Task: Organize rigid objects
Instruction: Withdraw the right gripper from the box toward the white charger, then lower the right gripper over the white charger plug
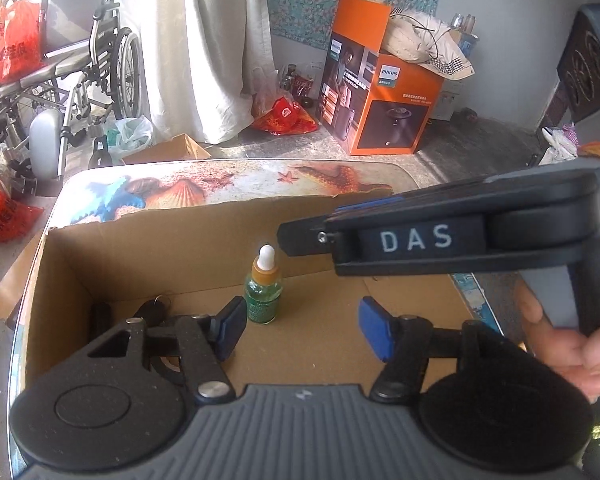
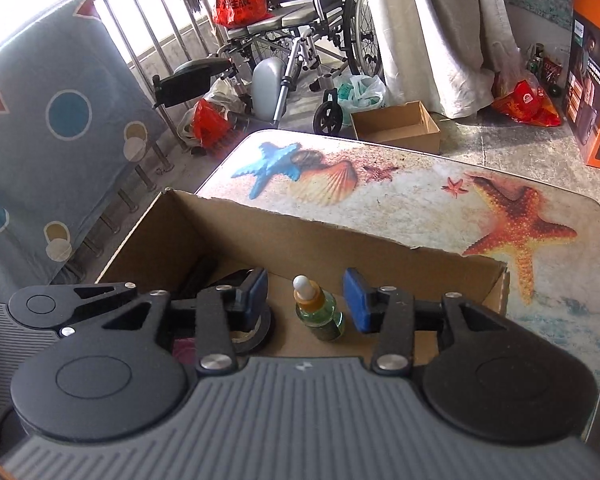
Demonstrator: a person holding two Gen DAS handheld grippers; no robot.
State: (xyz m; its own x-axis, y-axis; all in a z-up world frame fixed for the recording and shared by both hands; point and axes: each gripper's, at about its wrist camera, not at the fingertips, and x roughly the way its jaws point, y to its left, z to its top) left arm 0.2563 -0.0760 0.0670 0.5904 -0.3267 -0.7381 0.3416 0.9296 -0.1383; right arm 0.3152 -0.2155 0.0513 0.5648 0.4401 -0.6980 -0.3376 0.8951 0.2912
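Both wrist views look down close into the same cardboard box (image 1: pixel 228 240) (image 2: pixel 300 236) on the seashell-print table (image 1: pixel 240 180) (image 2: pixel 420 196), sharing the dropper bottle (image 1: pixel 263 292) (image 2: pixel 318 312), with the left view facing the orange carton (image 1: pixel 380 92).

My left gripper (image 1: pixel 300 330) covers most of the dark things in the cardboard box's (image 1: pixel 204 240) left corner; only a key ring (image 1: pixel 162 302) peeks out. My right gripper (image 2: pixel 306 300) hides half a tape roll (image 2: pixel 252 338) and something purplish (image 2: pixel 184 348) I cannot identify. The orange carton (image 2: pixel 598 80) runs off the frame's edge.
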